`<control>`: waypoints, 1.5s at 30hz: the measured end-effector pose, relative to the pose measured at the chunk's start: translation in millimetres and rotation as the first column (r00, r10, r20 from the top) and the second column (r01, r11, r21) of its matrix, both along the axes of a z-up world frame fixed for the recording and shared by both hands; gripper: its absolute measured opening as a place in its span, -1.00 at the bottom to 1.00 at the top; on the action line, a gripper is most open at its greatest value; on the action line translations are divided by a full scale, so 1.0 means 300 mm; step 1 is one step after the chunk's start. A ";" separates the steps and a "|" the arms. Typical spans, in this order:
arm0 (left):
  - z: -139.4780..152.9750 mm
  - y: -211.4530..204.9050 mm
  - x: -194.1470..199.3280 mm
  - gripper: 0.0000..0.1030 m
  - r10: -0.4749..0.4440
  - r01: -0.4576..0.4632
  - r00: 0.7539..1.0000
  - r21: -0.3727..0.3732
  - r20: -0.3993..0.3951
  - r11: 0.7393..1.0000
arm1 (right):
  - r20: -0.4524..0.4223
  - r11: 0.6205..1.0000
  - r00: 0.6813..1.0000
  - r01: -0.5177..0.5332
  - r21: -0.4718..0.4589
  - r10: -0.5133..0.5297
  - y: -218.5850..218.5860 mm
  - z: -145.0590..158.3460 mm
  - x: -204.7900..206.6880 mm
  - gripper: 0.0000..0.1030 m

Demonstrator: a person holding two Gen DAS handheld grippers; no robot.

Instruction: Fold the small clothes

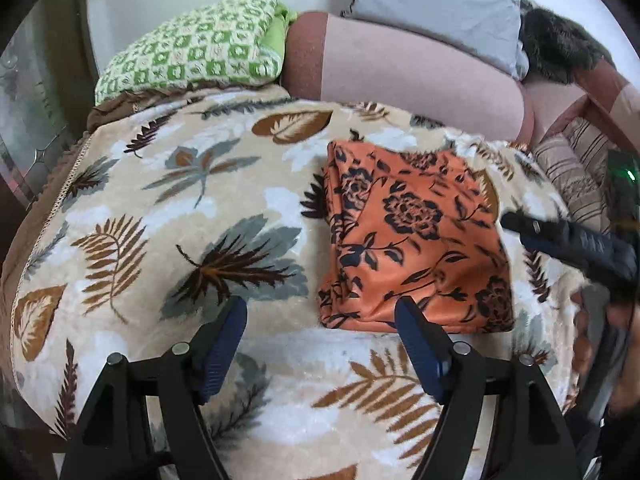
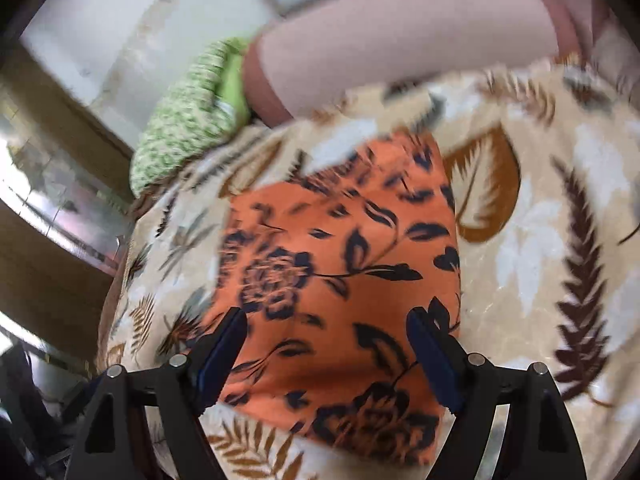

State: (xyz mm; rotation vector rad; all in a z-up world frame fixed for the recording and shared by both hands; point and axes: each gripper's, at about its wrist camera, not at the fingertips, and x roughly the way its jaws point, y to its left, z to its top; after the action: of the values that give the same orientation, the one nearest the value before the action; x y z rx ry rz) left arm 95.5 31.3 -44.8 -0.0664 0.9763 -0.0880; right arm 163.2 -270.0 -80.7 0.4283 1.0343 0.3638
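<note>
Orange floral cloth (image 1: 408, 236) folded square, lying flat on my leaf-print blanket (image 1: 168, 184), my left gripper (image 1: 320, 308) spread wide and empty at its near edge, my right gripper (image 2: 326, 320) released above it, green crocheted pillow (image 1: 196, 40) behind.

Orange garment (image 1: 412, 236) with dark navy floral print, folded into a compact, roughly rectangular bundle. Lies flat on the leaf-print blanket (image 1: 160, 200), layered folds stacked along its left edge. Nothing gripping it.
</note>
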 end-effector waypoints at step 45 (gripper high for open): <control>0.205 -0.131 -0.303 0.89 0.081 -0.107 0.982 0.145 0.171 0.984 | 0.231 0.914 0.972 0.126 -0.385 -0.037 0.043 0.281 -0.553 1.00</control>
State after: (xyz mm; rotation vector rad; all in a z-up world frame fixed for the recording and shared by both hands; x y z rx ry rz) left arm 4.6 -7.9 16.8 0.0359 0.8107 0.0682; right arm -2.5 -257.0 3.7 0.0605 0.8437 0.1141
